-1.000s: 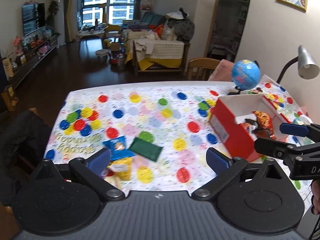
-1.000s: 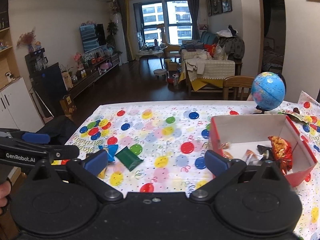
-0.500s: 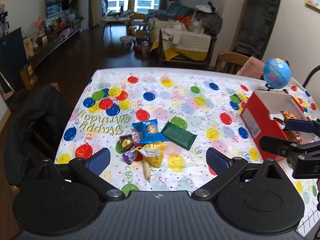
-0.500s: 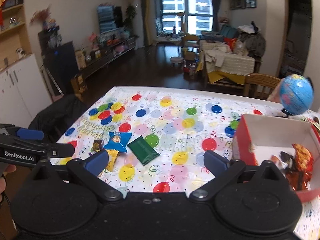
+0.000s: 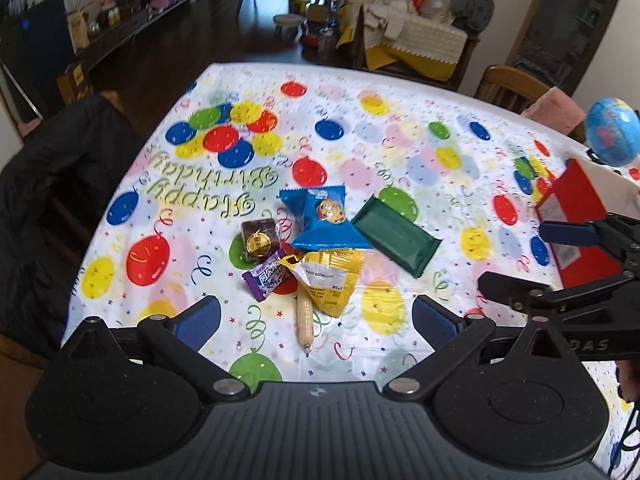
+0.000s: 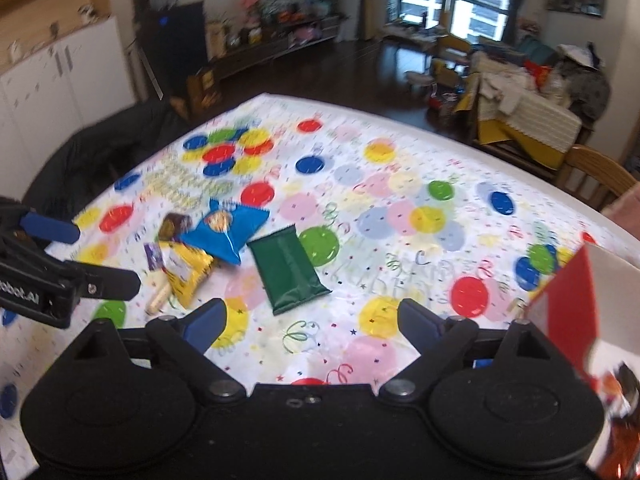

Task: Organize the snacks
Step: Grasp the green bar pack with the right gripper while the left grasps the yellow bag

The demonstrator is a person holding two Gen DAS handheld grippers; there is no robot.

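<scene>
**On the balloon-print tablecloth: loose snacks lying ahead of two open claws**

On the tablecloth (image 5: 400, 128), a small heap of snacks is lying just ahead of the left gripper (image 5: 316, 316), whose blue-padded jaws are standing wide apart with nothing between them. A pale sausage stick (image 5: 304, 316) is pointing toward the gap between those jaws; touching its far end is a yellow packet (image 5: 332, 280), with a purple wrapper (image 5: 266, 276) to its left and a dark chocolate with a gold disc (image 5: 258, 240) beyond that. A blue packet (image 5: 326, 218) is lying beyond the yellow one, and a dark green packet (image 5: 396, 236) is lying just right of the blue one.

In the right wrist view, the green packet (image 6: 288, 266) is sitting just ahead of the right gripper (image 6: 310, 318), nearer its left finger. That claw's jaws are also parted and empty, having just been closing slightly. A red box (image 6: 560, 312) with wrapped snacks inside is standing at the right edge, well apart from the heap; a globe (image 5: 612, 132) is standing behind it.

Compared with a second ago, both cameras are sitting lower and tilting further down toward the table: the heap is appearing larger and more central, and the box is sliding toward the right border.
</scene>
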